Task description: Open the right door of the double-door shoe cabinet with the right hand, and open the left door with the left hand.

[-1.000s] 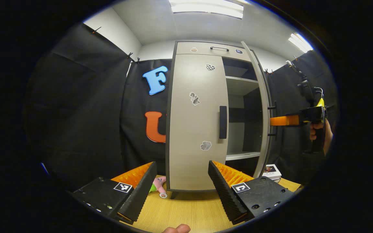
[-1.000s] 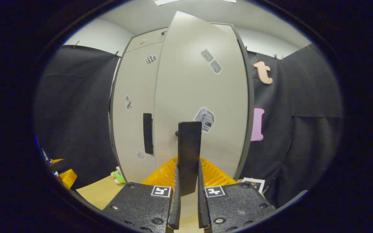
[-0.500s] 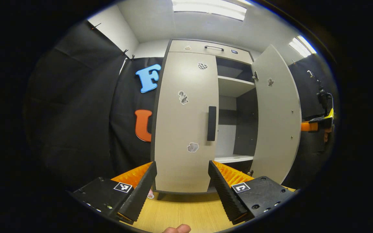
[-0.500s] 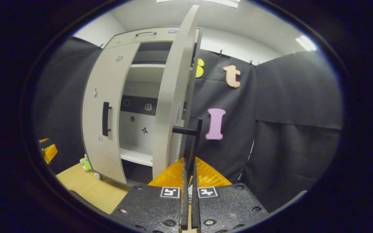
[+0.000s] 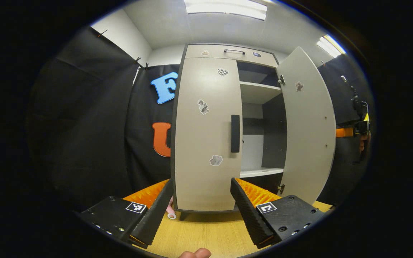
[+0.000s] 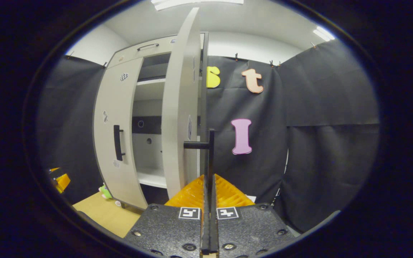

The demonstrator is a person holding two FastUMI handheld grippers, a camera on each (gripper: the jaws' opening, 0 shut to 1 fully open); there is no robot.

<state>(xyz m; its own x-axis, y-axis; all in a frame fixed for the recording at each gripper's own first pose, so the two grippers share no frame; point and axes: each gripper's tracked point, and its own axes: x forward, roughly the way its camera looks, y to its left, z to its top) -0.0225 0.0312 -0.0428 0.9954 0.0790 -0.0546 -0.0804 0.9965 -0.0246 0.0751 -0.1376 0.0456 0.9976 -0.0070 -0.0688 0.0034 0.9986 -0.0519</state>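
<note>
- The shoe cabinet [image 5: 206, 53] stands on the wooden floor [image 5: 206, 233] against the booth's black cloth, its right door [image 5: 308, 125] swung wide on its hinges and bare shelves [image 5: 258, 91] showing inside.
- The right gripper [image 6: 209, 186] is clamped on the right door's handle [image 6: 210, 157], both fingers pressed flat against the black bar, which runs edge-on up the middle of the right gripper view.
- The left door [image 5: 208, 132] is shut, its handle [image 5: 235, 133] untouched.
- The left gripper [image 5: 201, 197] hangs low before that door, jaws spread wide and holding nothing, well short of the handle.
- With the right door about fully open, the step looks to be letting it go without a jerk; the left gripper then needs to rise and close squarely on the vertical bar.
- In the left gripper view, a hand [image 5: 362, 141] grips the right tool beyond the open door's edge, held level at handle height.
</note>
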